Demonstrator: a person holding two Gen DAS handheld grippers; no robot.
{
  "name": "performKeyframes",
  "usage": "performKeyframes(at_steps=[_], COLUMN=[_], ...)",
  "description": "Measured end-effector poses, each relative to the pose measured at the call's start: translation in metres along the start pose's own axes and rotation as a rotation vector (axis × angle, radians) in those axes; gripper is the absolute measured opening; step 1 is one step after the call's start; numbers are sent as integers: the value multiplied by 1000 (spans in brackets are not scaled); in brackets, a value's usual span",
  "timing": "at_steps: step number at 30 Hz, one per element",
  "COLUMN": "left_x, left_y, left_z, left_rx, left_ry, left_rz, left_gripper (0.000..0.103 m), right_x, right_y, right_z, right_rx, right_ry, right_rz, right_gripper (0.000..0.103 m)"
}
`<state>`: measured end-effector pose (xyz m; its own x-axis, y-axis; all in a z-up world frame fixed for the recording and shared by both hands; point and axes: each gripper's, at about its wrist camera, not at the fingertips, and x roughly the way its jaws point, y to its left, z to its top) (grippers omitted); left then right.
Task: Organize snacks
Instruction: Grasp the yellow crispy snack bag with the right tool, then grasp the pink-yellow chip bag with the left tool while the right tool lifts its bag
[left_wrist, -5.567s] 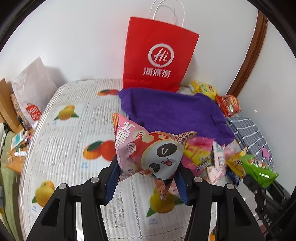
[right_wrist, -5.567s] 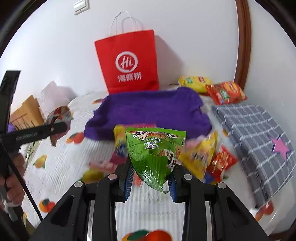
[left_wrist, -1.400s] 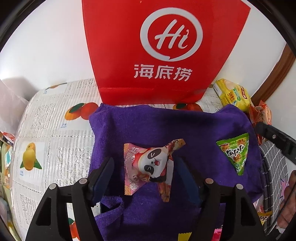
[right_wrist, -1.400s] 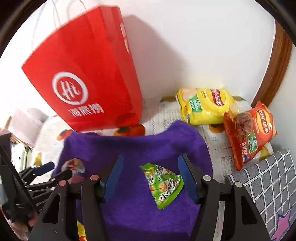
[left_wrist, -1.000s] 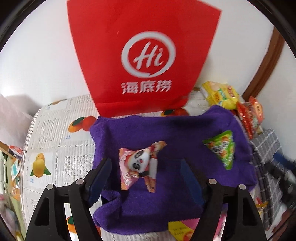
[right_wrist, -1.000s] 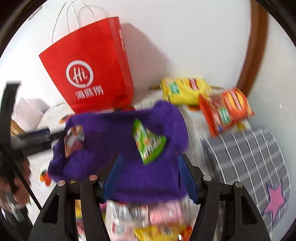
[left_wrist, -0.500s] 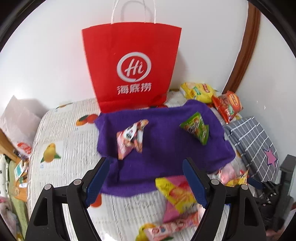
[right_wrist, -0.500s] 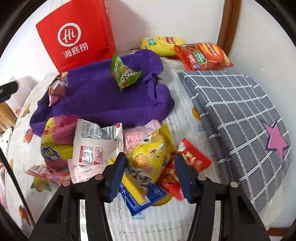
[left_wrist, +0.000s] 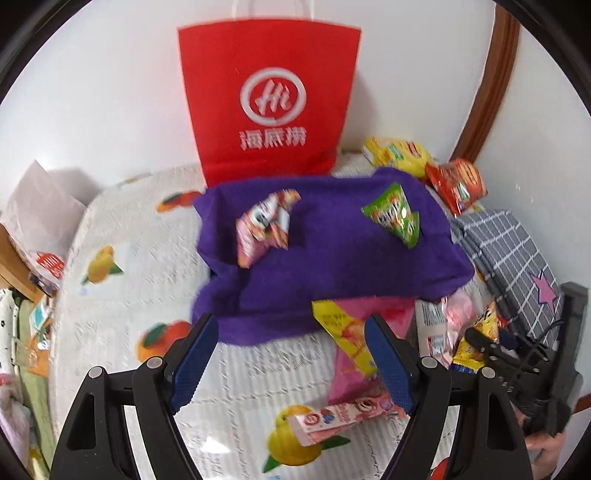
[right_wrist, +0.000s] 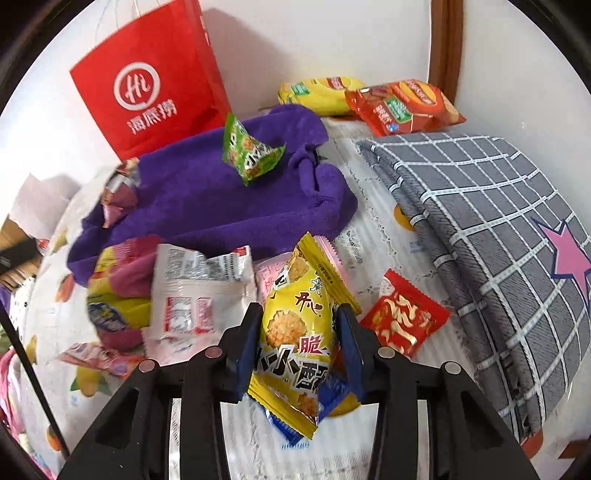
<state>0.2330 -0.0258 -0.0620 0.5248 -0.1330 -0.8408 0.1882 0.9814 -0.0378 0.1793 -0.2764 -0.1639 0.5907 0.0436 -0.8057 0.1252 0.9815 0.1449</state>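
Observation:
A purple towel (left_wrist: 332, 266) lies on the fruit-print tablecloth with a pink panda packet (left_wrist: 264, 225) and a green triangular packet (left_wrist: 397, 214) on it. My left gripper (left_wrist: 291, 354) hangs open over the tablecloth in front of the towel, with nothing between its fingers. In the right wrist view my right gripper (right_wrist: 299, 312) is closing on a yellow snack packet (right_wrist: 295, 354) in the loose pile. Both blue pads touch the packet's sides. The towel (right_wrist: 207, 206) and green packet (right_wrist: 249, 155) lie beyond it.
A red paper bag (left_wrist: 269, 99) stands against the wall behind the towel. Yellow (right_wrist: 317, 92) and red (right_wrist: 402, 105) chip bags lie at the back right. A grey checked cloth (right_wrist: 480, 221) covers the right side. A white packet (right_wrist: 192, 291) and a small red packet (right_wrist: 402, 321) flank the grip.
Both grippers drew back from the towel, leaving the panda and green packets on it. The right one dropped to the loose pile and its jaws narrowed onto the yellow packet.

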Motion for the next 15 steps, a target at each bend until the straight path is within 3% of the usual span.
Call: performKeyframes(at_steps=[10, 15], left_x=[42, 65], left_y=[-39, -51], left_z=[-22, -25], left_rx=[22, 22], left_ry=[90, 130], left_rz=[-56, -46], left_gripper=[80, 80], right_x=[-32, -42], right_y=[-6, -13], right_z=[-12, -19], right_rx=[-14, -6], right_ry=[-72, -81], right_rz=[2, 45], right_gripper=[41, 41])
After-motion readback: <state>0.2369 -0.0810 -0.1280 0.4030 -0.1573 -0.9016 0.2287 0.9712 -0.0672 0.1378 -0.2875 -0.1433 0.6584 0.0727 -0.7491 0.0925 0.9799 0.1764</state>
